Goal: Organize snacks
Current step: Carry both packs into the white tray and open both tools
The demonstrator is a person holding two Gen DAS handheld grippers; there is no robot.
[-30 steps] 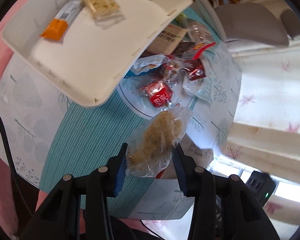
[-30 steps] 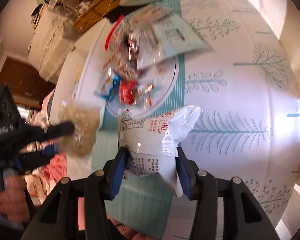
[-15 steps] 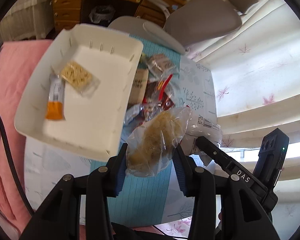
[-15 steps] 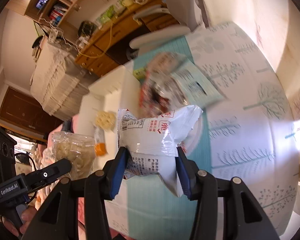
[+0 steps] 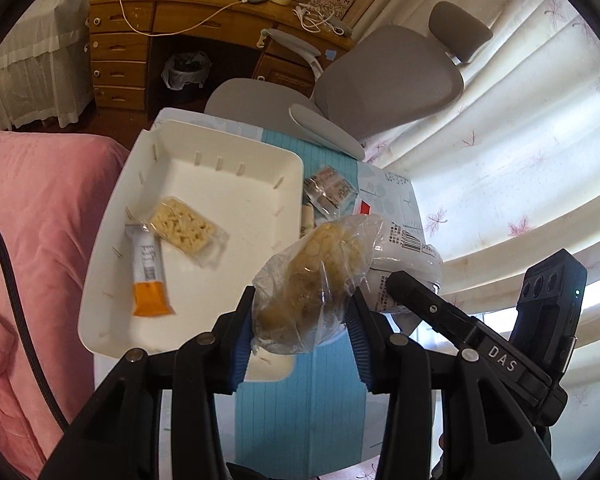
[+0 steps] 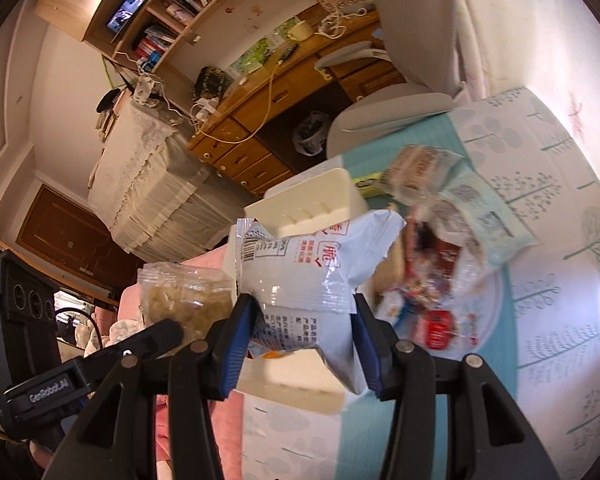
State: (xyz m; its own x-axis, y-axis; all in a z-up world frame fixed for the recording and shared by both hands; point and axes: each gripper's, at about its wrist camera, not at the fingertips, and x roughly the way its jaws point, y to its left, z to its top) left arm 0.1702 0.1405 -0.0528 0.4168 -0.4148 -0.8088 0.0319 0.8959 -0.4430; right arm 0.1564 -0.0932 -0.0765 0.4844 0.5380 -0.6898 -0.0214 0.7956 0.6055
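My left gripper (image 5: 300, 336) is shut on a clear bag of yellowish crisps (image 5: 316, 280) and holds it in the air over the near right corner of the white bin (image 5: 112, 240). In the bin lie a pale noodle cake packet (image 5: 186, 230) and an orange-and-white bar (image 5: 148, 272). My right gripper (image 6: 302, 344) is shut on a white printed snack bag (image 6: 304, 268), close beside the left one; the same white printed snack bag (image 5: 408, 256) shows past the crisps. A pile of mixed snacks (image 6: 432, 280) sits on a plate to the right of the white bin (image 6: 312, 204).
The table (image 6: 560, 280) wears a cloth with teal stripes and tree prints. A grey office chair (image 5: 384, 80) stands at its far end, a wooden desk (image 5: 188, 28) behind. A pink bedspread (image 5: 32, 240) lies left of the bin, curtains (image 5: 520, 140) to the right.
Both grippers have risen and pulled back from the snack pile, each keeping its bag. The left one rolled, and the bin now lies below and left of the crisps.
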